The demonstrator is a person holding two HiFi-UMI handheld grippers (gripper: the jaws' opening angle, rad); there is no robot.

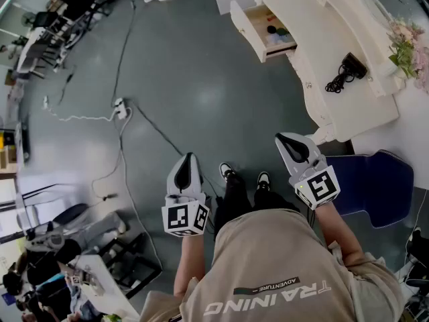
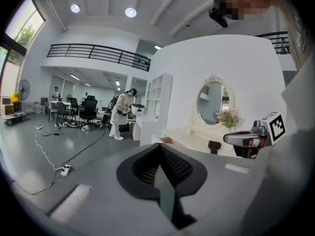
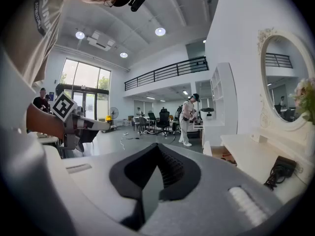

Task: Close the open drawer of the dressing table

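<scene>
The white dressing table (image 1: 335, 106) stands at the upper right, its drawer (image 1: 263, 33) pulled out to the left with small items inside. The drawer (image 2: 165, 140) shows small and far ahead in the left gripper view, and the drawer (image 3: 220, 156) sits ahead right in the right gripper view. My left gripper (image 1: 190, 156) hangs over the grey floor, well short of the table, jaws shut on nothing. My right gripper (image 1: 279, 138) is beside the table's near end, also shut and empty. Both pairs of black pads meet at the tips of the left gripper (image 2: 160, 145) and right gripper (image 3: 157, 145).
A blue chair (image 1: 377, 188) stands to my right. A black adapter with its cord (image 1: 347, 70) and flowers (image 1: 409, 49) sit on the tabletop. A power strip (image 1: 120, 108) and cables lie on the floor left. Desks and chairs crowd the left edge. A person (image 2: 120, 116) stands far off.
</scene>
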